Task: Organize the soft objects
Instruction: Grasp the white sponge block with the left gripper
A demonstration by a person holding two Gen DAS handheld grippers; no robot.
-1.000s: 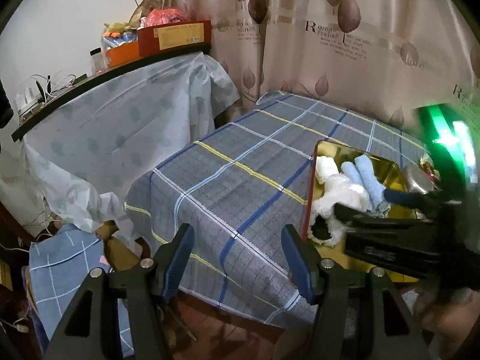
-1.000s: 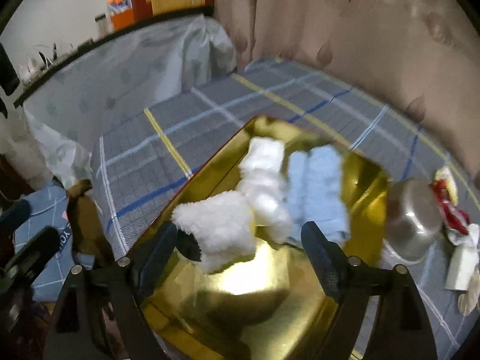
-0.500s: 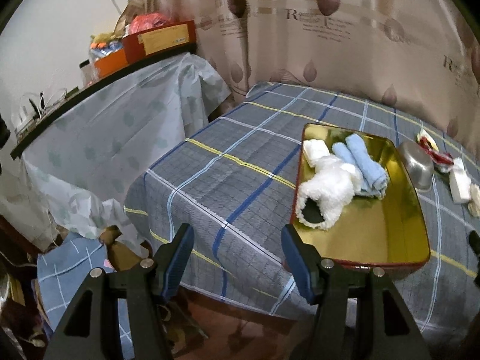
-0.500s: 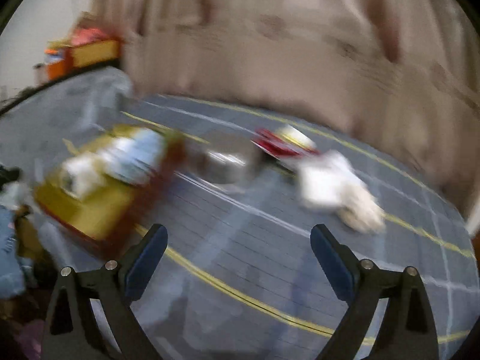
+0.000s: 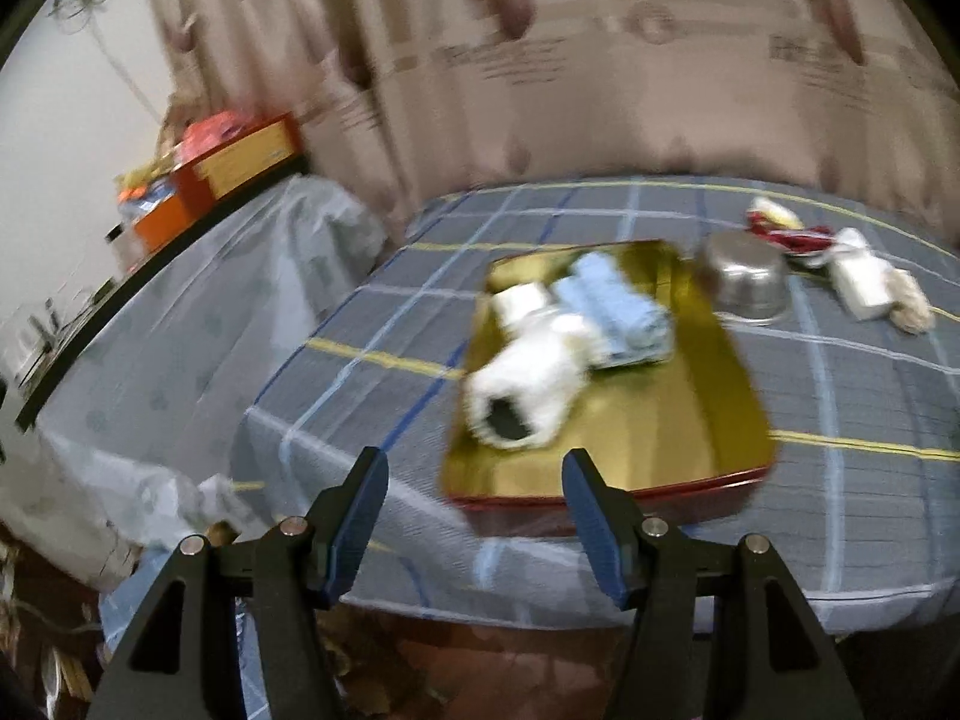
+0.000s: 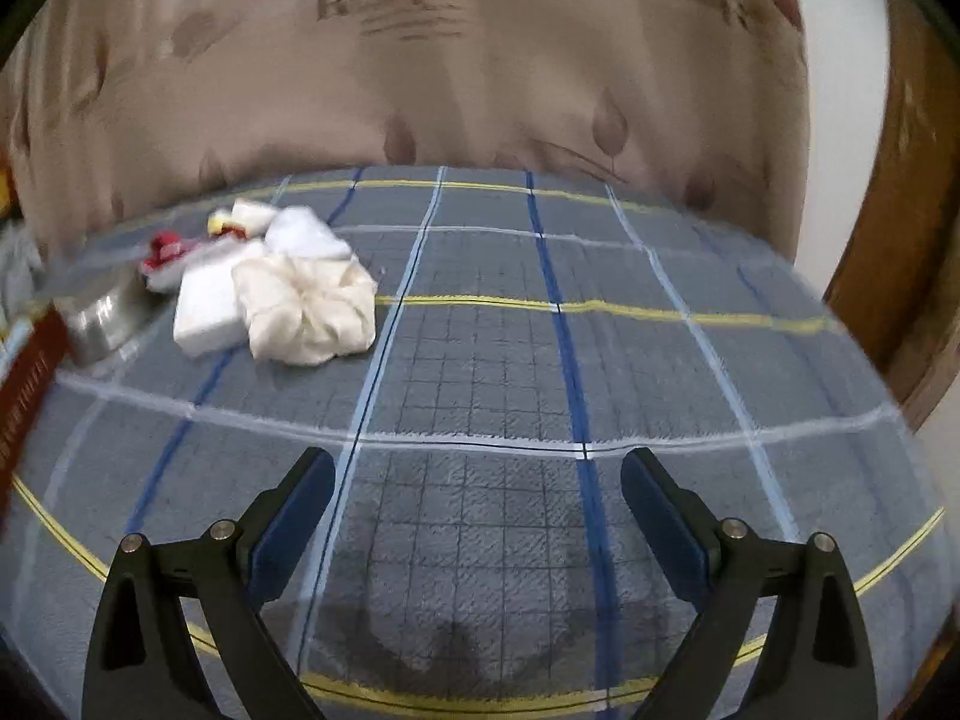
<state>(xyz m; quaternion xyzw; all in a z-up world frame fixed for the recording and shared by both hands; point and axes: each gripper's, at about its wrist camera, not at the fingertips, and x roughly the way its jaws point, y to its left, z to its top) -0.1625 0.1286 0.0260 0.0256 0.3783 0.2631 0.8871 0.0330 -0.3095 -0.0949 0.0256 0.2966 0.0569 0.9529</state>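
Observation:
A gold tray (image 5: pixel 678 426) with a red rim lies on the plaid tablecloth. In it are a white fluffy item (image 5: pixel 534 378), a small white roll (image 5: pixel 522 300) and rolled blue cloths (image 5: pixel 618 312). My left gripper (image 5: pixel 471 516) is open and empty, off the near table edge in front of the tray. My right gripper (image 6: pixel 477 516) is open and empty over bare cloth. To its far left lie a cream scrunchie (image 6: pixel 306 309), a white block (image 6: pixel 204 306), a white pad (image 6: pixel 306 234) and a red-and-yellow item (image 6: pixel 168 249).
A steel bowl (image 5: pixel 744 285) stands upside down right of the tray; it also shows in the right wrist view (image 6: pixel 105 318). A beige curtain (image 6: pixel 480 60) hangs behind the table. A covered side table (image 5: pixel 180 312) with boxes (image 5: pixel 240 162) stands left.
My right gripper has swung away from the tray to the right part of the table. My left view has turned right toward the tray. Both stay open.

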